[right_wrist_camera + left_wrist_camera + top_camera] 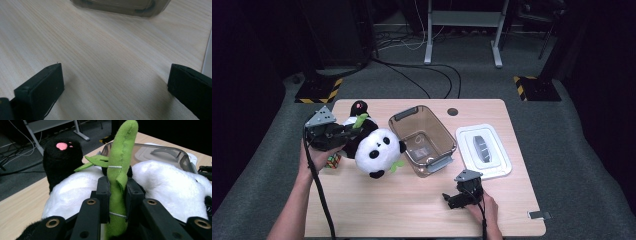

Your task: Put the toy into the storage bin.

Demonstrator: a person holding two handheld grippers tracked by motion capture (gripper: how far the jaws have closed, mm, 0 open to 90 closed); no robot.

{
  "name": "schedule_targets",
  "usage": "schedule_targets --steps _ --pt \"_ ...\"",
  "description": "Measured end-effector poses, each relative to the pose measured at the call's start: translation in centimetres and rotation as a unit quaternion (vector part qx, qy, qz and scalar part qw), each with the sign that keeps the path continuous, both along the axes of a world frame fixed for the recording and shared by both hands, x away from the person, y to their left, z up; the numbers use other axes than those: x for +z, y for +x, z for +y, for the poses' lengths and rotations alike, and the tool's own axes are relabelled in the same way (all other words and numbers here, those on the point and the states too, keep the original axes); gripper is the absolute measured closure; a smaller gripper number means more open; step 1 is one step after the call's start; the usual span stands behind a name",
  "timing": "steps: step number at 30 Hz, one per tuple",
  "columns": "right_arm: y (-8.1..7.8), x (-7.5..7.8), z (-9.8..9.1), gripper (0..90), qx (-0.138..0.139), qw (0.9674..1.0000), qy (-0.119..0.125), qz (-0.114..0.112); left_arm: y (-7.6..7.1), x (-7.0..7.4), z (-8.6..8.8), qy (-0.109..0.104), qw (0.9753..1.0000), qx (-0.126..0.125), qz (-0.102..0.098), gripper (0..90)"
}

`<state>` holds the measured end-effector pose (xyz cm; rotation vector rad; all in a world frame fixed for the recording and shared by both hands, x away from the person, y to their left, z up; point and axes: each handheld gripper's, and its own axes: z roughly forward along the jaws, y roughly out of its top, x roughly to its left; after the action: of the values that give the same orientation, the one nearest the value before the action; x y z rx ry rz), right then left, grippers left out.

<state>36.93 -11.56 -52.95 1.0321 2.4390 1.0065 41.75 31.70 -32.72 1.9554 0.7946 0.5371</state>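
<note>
Left tongs pinch the plush panda's green bamboo stalk.

Light wooden table with a round grommet hole near its far edge. Clear brownish plastic bin with grey handles at mid-table, open side up, a small item of unclear kind on its floor. White lid flat just to the right of the bin, grey handle on top. Rubik's cube near the table's left edge. Grey carpet beyond, with black cables, white desk legs and yellow-black striped bases.
</note>
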Motion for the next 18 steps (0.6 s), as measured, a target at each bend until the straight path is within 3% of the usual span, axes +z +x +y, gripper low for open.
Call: schedule_targets --steps 18 --pt "0.0 0.0 0.0 0.1 -0.002 1.0 0.0 0.001 2.9 3.0 -3.1 0.002 0.9992 -0.036 -0.017 76.9"
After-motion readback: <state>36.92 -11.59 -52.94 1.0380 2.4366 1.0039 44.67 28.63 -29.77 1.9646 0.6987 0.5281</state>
